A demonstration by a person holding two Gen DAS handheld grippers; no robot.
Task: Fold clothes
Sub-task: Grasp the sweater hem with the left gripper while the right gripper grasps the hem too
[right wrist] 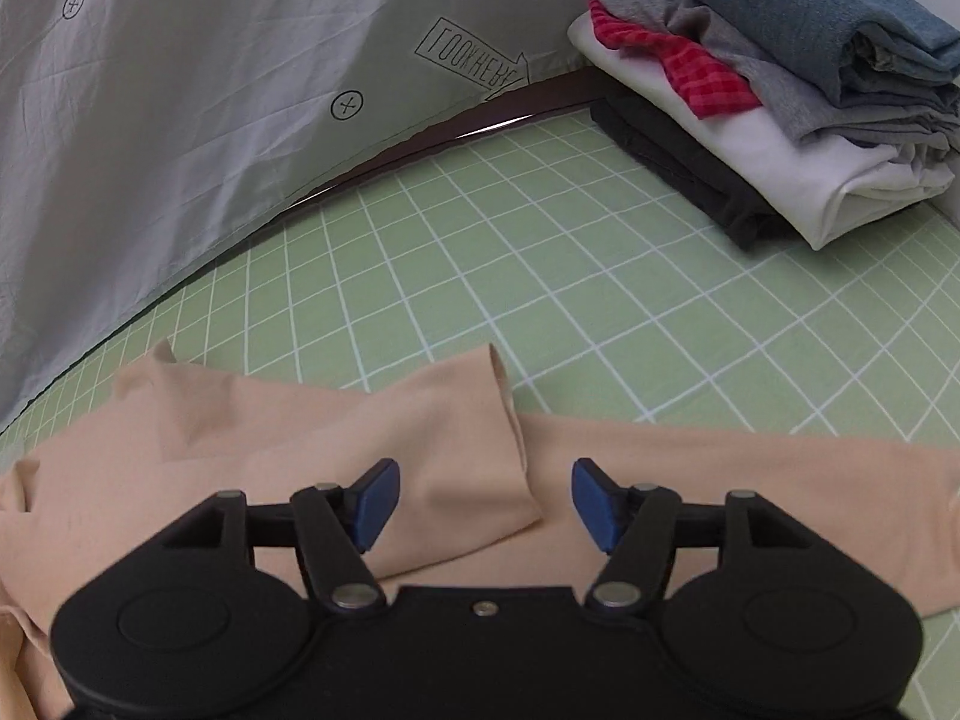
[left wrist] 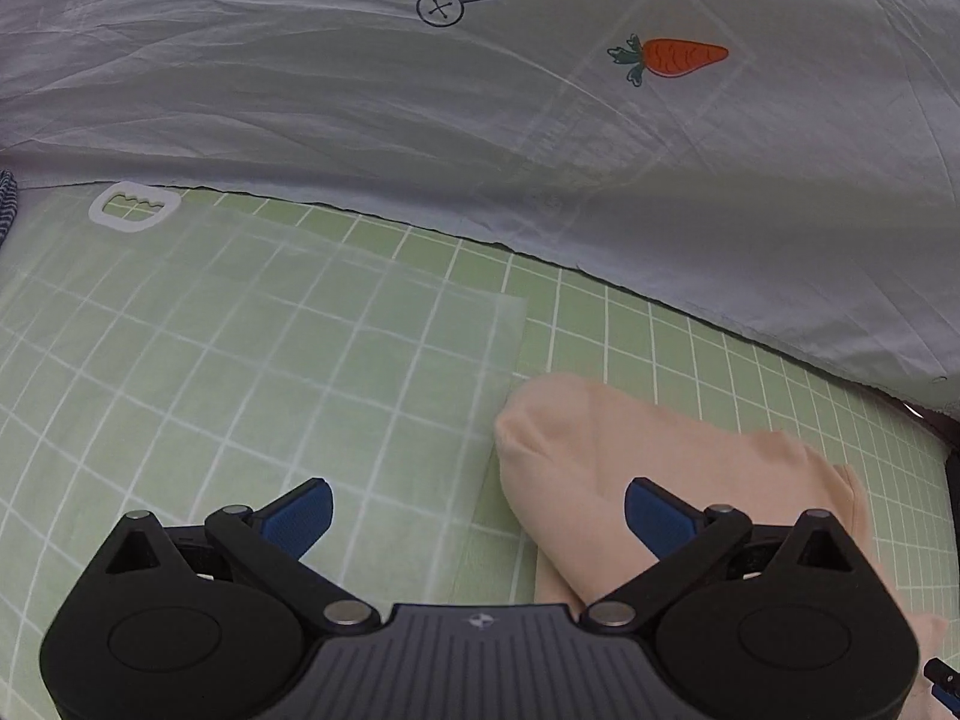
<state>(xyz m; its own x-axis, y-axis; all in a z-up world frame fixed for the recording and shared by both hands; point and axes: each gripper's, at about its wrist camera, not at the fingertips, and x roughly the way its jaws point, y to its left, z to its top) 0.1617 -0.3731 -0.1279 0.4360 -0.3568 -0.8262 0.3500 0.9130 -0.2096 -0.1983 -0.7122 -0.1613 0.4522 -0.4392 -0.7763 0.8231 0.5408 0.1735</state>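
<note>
A peach-coloured garment (right wrist: 336,450) lies spread on a green cloth with a white grid (right wrist: 540,276). In the right wrist view it stretches across the lower part of the picture, and one part of it, maybe a sleeve, is folded over the middle and ends in an open cuff. The right gripper (right wrist: 485,501) is above this garment with its blue-padded fingers wide apart; nothing is between them.

In the left wrist view the left gripper (left wrist: 477,516) is also spread, with nothing between its fingers. The rounded end of the peach garment (left wrist: 600,456) is under its right finger, and under its left finger lies a thin translucent plastic bag (left wrist: 240,348) with a white handle cutout at the far corner.

Behind the green cloth a grey-white sheet (left wrist: 360,108) with a printed carrot (left wrist: 669,57) and small cross marks rises.

At the far right of the right wrist view stands a stack of folded clothes (right wrist: 780,96): black at the bottom, then white, red checked, grey and blue on top.
</note>
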